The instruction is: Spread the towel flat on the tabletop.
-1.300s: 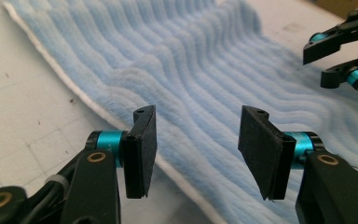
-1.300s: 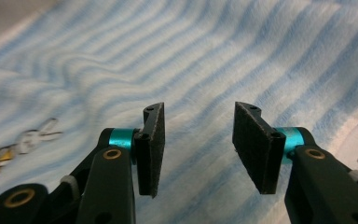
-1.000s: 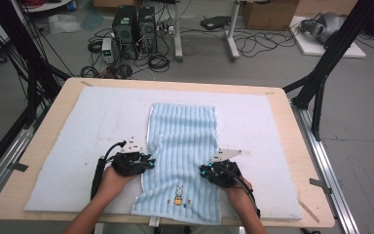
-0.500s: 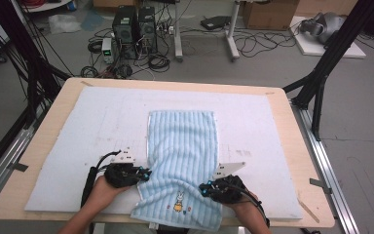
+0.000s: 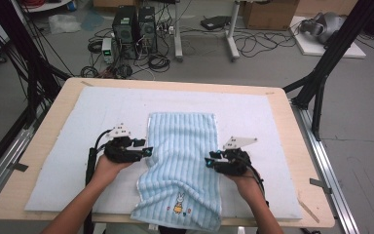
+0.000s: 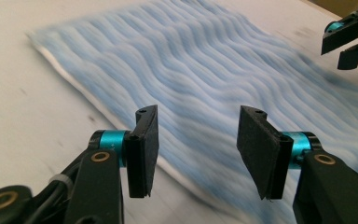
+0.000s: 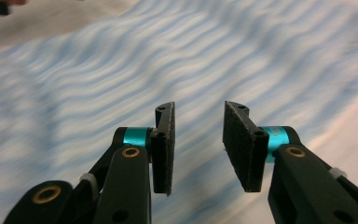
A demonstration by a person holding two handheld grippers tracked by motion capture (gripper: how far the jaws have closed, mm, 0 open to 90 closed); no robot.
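— Why does the towel [image 5: 180, 165] lie like this, with its near end hanging over the table edge?

— It lies flat on the white mat [image 5: 58, 165], long side running away from the person, and the near end with the small rabbit picture reaches the front edge of the table [image 5: 302, 207]. The person seems to have pulled it toward the body to make it smooth, probably as a preparation for folding. This is a judgement, not a certain thing.

— And the two grippers, why do they stand at the sides?

— The left gripper [image 5: 146, 151] is just beside the towel's left edge, and the right gripper [image 5: 209, 160] is at its right edge, so the towel lies between them. Each one points inward at the cloth.

— Do they hold it?

— No. In the left gripper view the jaws of the left gripper [image 6: 193, 140] are spread wide, and the cloth lies below and ahead of them, not pinched. In the right gripper view the right gripper [image 7: 198, 140] has a narrower gap, also with nothing between the pads. Both pairs of jaws have just been opening, so the towel rests free.
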